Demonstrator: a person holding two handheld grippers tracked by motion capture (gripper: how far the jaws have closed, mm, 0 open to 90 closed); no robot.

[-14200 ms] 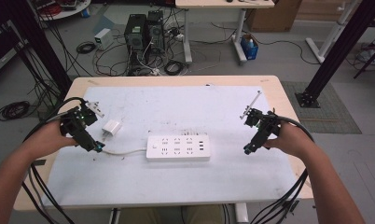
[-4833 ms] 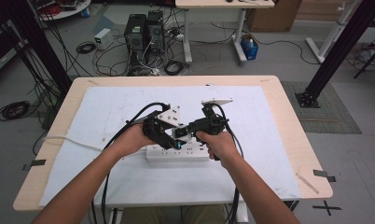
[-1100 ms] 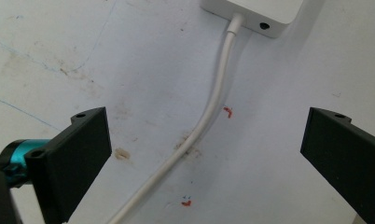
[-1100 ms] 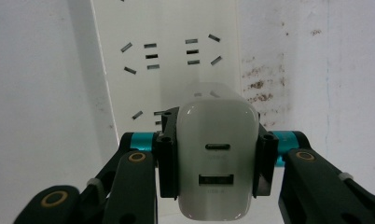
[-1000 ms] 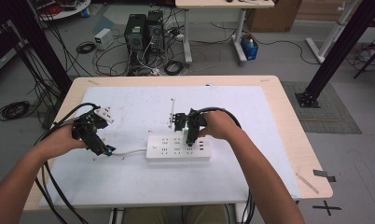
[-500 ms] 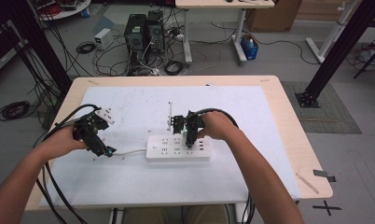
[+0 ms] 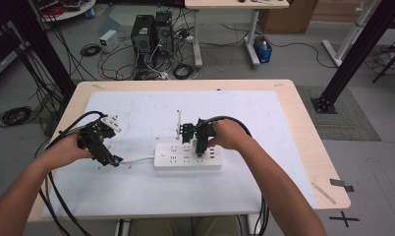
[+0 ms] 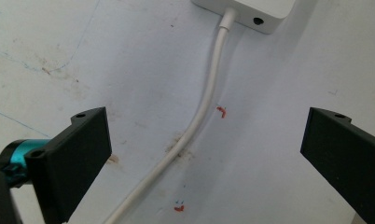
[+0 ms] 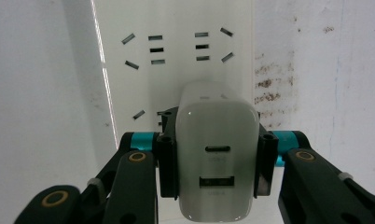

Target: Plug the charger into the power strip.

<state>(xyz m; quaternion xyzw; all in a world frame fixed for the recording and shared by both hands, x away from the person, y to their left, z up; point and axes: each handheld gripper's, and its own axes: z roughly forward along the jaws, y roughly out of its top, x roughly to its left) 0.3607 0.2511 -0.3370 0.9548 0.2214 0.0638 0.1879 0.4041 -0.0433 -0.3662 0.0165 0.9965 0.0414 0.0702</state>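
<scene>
Plugging is the step in hand: the right gripper point(image 9: 213, 184) clamps the charger point(image 9: 217, 158) directly over the strip point(image 7: 187, 156). Left gripper point(image 8: 204, 158) gapes, holding nothing, above the strip's cord point(image 8: 195, 121). Next, I judge, prongs must meet slots, then press down.

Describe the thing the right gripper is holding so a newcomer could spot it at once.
Find the white power strip lying mid-table. Above its right half, the right gripper clamps a white charger over the sockets. It is a rounded block with two ports on its end face.
</scene>
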